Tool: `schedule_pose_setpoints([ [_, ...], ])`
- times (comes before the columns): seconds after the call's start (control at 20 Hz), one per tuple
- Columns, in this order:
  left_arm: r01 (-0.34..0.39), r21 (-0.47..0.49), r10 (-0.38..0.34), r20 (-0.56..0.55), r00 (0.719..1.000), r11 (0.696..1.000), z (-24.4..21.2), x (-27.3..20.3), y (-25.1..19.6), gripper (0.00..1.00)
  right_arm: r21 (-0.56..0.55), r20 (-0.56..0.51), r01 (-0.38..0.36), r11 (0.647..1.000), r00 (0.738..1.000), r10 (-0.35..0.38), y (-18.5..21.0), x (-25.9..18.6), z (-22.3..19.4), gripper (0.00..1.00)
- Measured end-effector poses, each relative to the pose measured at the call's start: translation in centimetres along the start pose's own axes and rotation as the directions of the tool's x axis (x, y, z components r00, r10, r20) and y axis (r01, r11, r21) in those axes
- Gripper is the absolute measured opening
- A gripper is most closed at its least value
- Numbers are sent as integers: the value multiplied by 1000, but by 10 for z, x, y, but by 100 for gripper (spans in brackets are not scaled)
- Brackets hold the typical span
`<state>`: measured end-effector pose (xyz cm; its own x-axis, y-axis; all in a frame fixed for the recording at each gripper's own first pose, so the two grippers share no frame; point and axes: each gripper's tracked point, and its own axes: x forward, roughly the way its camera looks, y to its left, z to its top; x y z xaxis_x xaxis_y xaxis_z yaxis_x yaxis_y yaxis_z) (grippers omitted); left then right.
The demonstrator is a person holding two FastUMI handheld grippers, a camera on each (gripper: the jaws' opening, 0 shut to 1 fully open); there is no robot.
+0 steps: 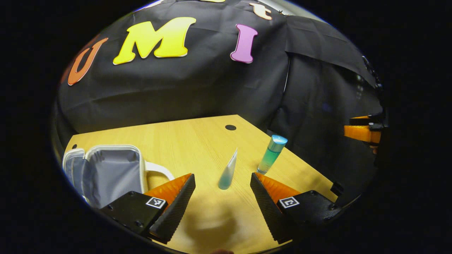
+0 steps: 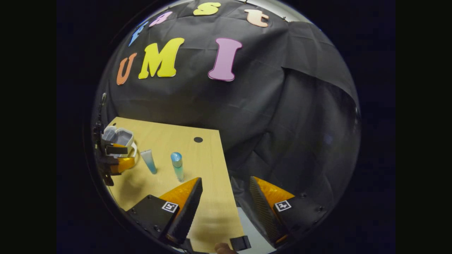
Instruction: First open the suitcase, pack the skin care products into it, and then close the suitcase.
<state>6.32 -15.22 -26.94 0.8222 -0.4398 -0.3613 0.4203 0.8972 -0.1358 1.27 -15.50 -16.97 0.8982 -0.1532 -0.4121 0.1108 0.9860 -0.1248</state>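
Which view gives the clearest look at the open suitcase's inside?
The left gripper view: the suitcase lies close, lid open, its grey lining and white handle plain. In the right gripper view the suitcase is small at the table's far left edge, partly hidden behind the left gripper.

Surface (image 1: 197, 141): light wood-grain finish, smooth, slight sheen. Suitcase (image 1: 113, 173): open, small; grey lining looks like smooth matt cloth, pale rim and handle look like plastic. Tube (image 1: 227, 171): soft translucent plastic, frosted, blue-tinted at cap end. Bottle (image 1: 271, 155): clear glossy plastic or glass (cannot tell), teal liquid, metallic-looking blue cap. Left tool (image 1: 222, 197): finger inner faces finely ribbed, matt. Booth wall: matt black cloth, creased.
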Motion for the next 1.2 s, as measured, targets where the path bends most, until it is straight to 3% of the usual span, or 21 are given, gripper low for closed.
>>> schedule_pose_setpoints([
  [0.35,-102,-90,100,-24,995,991,-33,86,14,97,-48,-88,-90,995,992,85,18,39,-45,80],
  [0.65,-126,-68,125,-30,992,990,-43,108,10,70,-43,-60,-163,986,985,160,47,63,-40,80],
  [0.7,-127,-63,125,-34,992,990,-45,108,9,61,-39,-58,-175,984,983,172,52,65,-39,80],
  [0.75,-139,-56,137,-45,990,989,-47,109,9,63,-36,-55,-181,983,982,179,55,67,-38,80],
  [0.8,-143,-51,141,-52,989,988,-47,107,9,47,-35,-50,-192,981,980,190,59,68,-37,80],
  [0.95,-165,-49,162,-55,985,985,-38,93,11,42,-44,-44,-219,975,975,217,72,68,-36,80],
  [1.0,-175,-38,172,-56,983,984,-31,83,11,48,-44,-42,-231,972,972,229,78,69,-34,80],
  [1.05,-185,-31,183,-47,982,982,-22,72,12,41,-40,-34,-244,969,970,242,84,70,-31,80],
  [1.2,-199,-25,199,-11,980,980,10,29,15,40,-10,-6,-276,961,961,276,111,83,-16,81],
])
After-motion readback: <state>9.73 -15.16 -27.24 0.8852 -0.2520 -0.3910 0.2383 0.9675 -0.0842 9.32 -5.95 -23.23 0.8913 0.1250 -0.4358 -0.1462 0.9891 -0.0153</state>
